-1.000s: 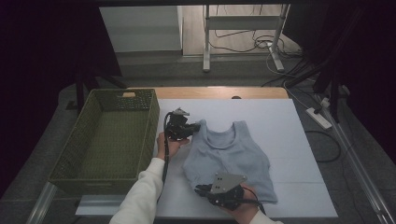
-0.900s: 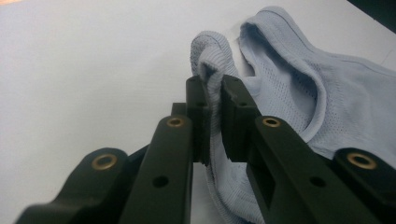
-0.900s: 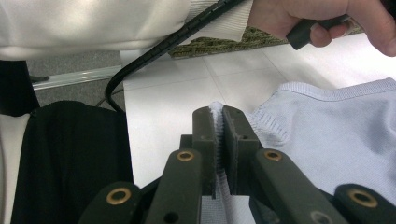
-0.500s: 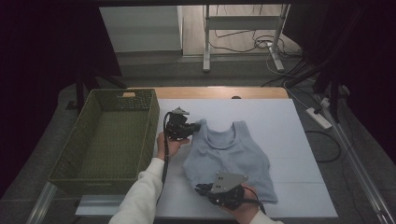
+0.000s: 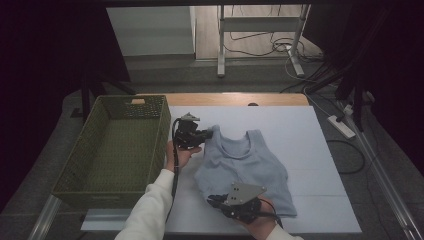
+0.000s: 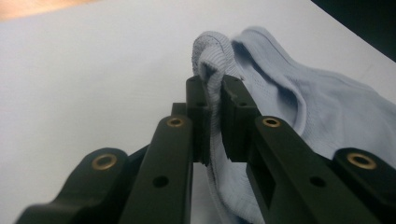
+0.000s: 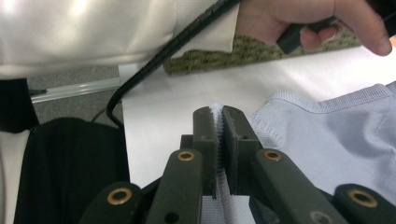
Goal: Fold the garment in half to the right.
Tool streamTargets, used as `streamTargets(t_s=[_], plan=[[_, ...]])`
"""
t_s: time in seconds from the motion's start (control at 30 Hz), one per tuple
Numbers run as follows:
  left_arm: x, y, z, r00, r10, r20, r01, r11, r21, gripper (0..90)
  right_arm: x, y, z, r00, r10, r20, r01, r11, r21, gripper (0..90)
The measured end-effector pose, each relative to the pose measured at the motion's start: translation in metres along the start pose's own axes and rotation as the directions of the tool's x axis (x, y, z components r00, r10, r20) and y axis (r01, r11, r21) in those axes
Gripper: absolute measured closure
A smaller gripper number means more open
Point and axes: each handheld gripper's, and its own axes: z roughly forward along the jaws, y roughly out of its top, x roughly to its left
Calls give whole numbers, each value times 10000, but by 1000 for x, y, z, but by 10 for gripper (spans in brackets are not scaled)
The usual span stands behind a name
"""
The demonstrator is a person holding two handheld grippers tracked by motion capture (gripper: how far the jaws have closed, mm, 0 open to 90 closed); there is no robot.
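A light blue tank top (image 5: 250, 162) lies flat on the white table (image 5: 300, 125), neck toward the far side. My left gripper (image 5: 206, 134) is shut on its left shoulder strap (image 6: 211, 60), and the ribbed edge bunches up between the black jaws. At the near edge my right gripper (image 5: 214, 199) is shut on the lower left hem (image 7: 218, 112), with a thin fold of fabric pinched between its pads. The rest of the tank top (image 7: 336, 135) spreads to the right in the right gripper view.
A green woven basket (image 5: 115, 145) stands at the left of the table, right beside my left hand. A wooden strip (image 5: 235, 99) runs along the table's far edge. White table surface lies open to the right of the top.
My left gripper has shifted slightly with the shoulder strap. The right gripper has stayed in place on the hem.
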Motion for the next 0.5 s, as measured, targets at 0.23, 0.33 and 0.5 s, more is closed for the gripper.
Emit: streamTargets(t_s=[0.23, 0.33, 0.5], plan=[[-7, 13, -20, 9997, 183, -137, -186, 9995, -247, 824, 1, 15, -10, 9997, -166, 178, 178, 9977, -658, 843], [-9, 13, -20, 9996, 225, -148, -227, 9997, -105, 824, -2, 10, -13, 9996, 21, 298, -2, 9980, -630, 844], [-10, 16, -21, 9994, 296, -187, -296, 9996, 29, 824, -6, 8, -16, 9993, 133, 358, -111, 9979, -633, 844]])
